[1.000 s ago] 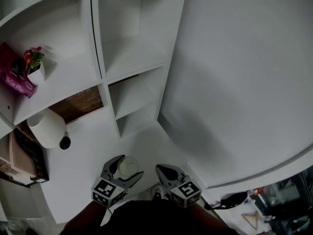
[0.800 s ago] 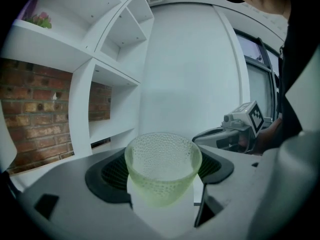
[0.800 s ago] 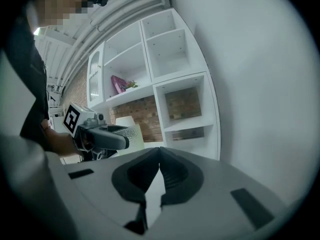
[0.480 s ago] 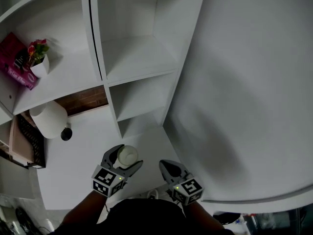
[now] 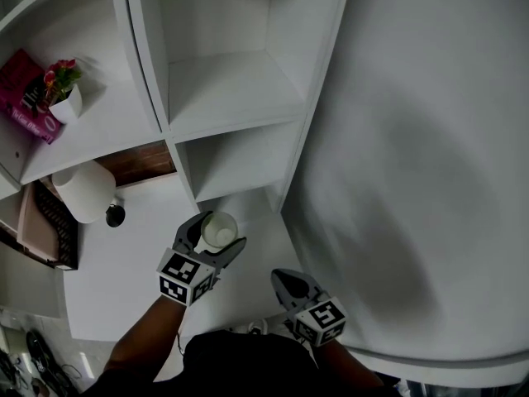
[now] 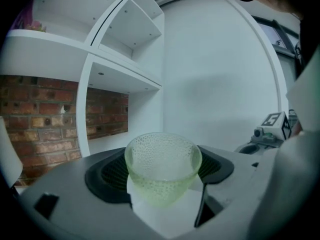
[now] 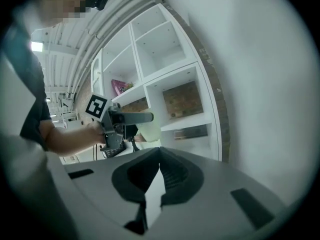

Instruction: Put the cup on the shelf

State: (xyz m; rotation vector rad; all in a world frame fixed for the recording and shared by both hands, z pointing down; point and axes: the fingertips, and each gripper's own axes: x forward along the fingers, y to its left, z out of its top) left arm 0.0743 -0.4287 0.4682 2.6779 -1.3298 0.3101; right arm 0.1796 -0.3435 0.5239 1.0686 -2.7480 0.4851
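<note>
White worktop [image 5: 140, 255], white cubby shelf [image 5: 219, 98]. My left tool [image 5: 216, 233] is clamping a pale-green glass cup [image 6: 162, 166], dimples showing only in left gripper view; right tool [image 7: 159, 156] is hanging closed, empty.

— Grippers?
— Left grey plastic two-jaw gripper [image 5: 216, 231] & right grey plastic two-jaw gripper [image 5: 281, 278]: black ribbed pads [image 6: 107, 176], b/w square-marker cube [image 5: 183, 277] on each.
— Clothes?
— Dark short-sleeved top [image 5: 248, 361], forearms bare.
</note>
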